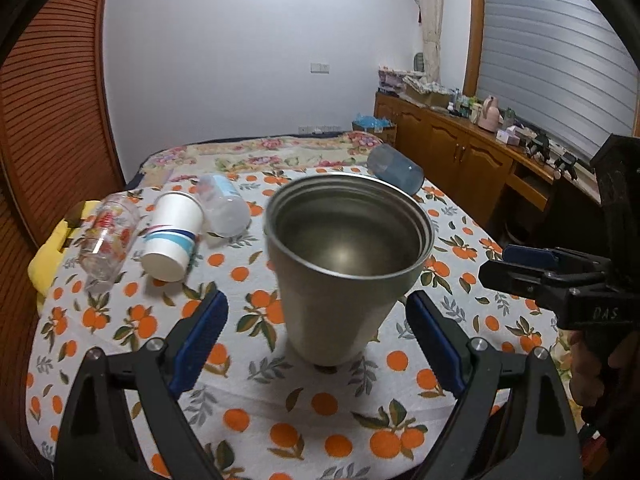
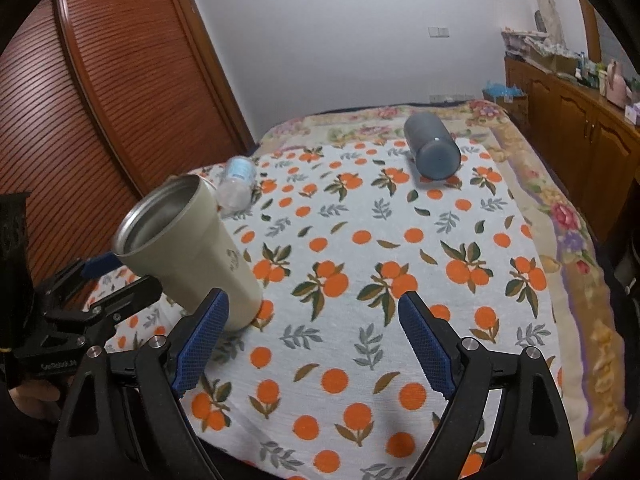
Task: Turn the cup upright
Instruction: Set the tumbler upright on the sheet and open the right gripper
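A beige steel tumbler [image 1: 344, 264] stands mouth-up on the orange-print cloth, just beyond and between my left gripper's [image 1: 316, 320] open blue-padded fingers, which do not touch it. In the right wrist view the tumbler [image 2: 196, 248] is at the left, leaning in the fisheye, with the left gripper [image 2: 108, 280] beside it. My right gripper [image 2: 314, 320] is open and empty over bare cloth; it shows at the right edge of the left wrist view [image 1: 540, 268].
A paper cup [image 1: 172, 236], a printed glass [image 1: 106, 240] and a clear plastic cup [image 1: 226, 206] lie on their sides at the far left. A blue-grey cup [image 2: 432, 148] lies on its side at the back. A wooden cabinet [image 1: 460, 148] stands to the right.
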{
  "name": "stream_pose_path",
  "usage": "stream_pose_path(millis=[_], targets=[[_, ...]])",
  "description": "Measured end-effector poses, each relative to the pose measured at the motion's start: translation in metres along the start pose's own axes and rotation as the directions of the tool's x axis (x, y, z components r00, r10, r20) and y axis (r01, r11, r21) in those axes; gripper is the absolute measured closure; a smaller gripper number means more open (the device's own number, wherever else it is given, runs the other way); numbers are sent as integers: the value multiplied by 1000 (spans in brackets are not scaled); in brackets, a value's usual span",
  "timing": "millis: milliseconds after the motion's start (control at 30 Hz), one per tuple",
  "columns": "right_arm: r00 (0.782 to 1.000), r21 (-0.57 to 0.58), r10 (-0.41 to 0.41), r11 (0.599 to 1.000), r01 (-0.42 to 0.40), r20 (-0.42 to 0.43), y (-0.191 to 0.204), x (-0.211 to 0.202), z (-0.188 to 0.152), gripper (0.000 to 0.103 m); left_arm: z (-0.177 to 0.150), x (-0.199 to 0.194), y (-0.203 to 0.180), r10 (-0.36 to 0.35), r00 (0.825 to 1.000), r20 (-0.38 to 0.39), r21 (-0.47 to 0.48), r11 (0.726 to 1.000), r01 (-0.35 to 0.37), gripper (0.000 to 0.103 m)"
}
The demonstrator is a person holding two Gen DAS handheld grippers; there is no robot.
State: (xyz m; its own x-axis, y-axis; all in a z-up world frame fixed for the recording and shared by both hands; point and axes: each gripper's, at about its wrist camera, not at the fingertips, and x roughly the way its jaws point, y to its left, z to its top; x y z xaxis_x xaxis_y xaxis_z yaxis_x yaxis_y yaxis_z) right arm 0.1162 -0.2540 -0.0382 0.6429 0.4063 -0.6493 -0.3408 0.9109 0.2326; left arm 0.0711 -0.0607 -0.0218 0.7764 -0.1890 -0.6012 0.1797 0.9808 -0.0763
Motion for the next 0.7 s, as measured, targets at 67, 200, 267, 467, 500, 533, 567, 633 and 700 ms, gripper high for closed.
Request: stream_pose_path(millis=[67, 200, 267, 467, 500, 533, 567, 633, 700], targets=[[1000, -1, -2, 1000, 2, 20, 5, -4, -1, 14, -1, -7, 4, 0, 1000, 12, -7, 1000, 0, 11], [998, -17, -8, 1000, 9, 64, 15, -13, -1, 13, -2, -25, 9, 35, 998, 52, -11, 999, -35, 11], [995, -29, -19, 999, 21, 94, 21, -18, -2, 13, -2, -32, 12, 60, 996, 70, -18, 998, -59, 11], [983, -46, -62, 996, 71, 175, 34, -33, -8, 12, -4, -48, 24, 93, 990, 106, -43, 995, -89, 11], [980, -47, -74, 995, 84, 187, 36, -36, -11, 12, -5, -50, 26, 111, 987, 113, -47, 993, -107, 11], [976, -46, -86, 994, 97, 198, 38, -38, -12, 12, -5, -51, 26, 124, 986, 113, -48, 992, -119, 11], [974, -46, -97, 993, 108, 207, 40, -39, -14, 12, -7, -52, 27, 136, 984, 113, -49, 990, -131, 11], [968, -43, -113, 991, 126, 223, 42, -42, -18, 12, -10, -54, 29, 136, 984, 111, -53, 990, -131, 11], [964, -46, -124, 989, 138, 234, 44, -44, -21, 12, -13, -55, 31, 135, 985, 108, -57, 990, -129, 11]])
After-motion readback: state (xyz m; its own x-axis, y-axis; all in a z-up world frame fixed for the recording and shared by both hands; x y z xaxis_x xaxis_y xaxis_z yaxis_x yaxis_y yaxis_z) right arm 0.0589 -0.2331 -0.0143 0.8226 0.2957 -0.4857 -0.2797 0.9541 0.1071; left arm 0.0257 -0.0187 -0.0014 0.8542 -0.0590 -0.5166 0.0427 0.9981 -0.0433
